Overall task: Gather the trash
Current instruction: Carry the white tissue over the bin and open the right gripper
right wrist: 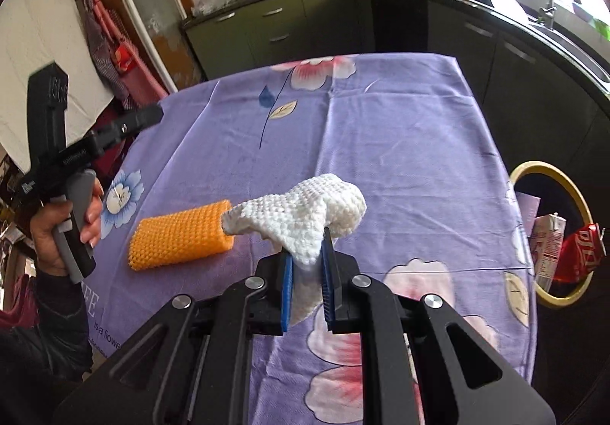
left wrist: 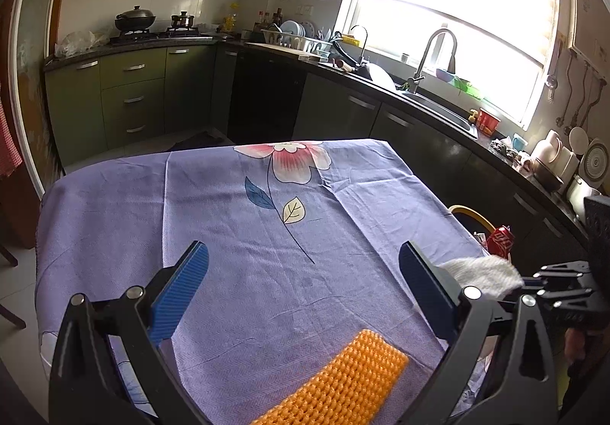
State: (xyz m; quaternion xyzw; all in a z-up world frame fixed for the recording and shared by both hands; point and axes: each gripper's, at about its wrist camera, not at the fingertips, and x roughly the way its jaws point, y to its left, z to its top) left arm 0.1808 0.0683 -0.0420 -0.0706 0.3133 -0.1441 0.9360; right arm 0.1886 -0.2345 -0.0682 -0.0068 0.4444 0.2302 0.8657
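We are pinching the white foam net [right wrist: 305,219] in the right gripper [right wrist: 307,284] fingers, lifting it clear for the bin [right wrist: 526,173] (left gripper [left wrist: 301,291] fingers gaping empty).

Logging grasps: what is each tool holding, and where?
Right tool pinches the white foam net at its lower edge. Left tool holds nothing.

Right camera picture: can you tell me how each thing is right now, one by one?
White foam net: pinched in the right tongs, lifted off the table.
Orange foam net: lying flat on the purple cloth, untouched.
Left tongs: open, empty, over the cloth.
Bin: open, beside the table, holding a crushed red can and a carton.
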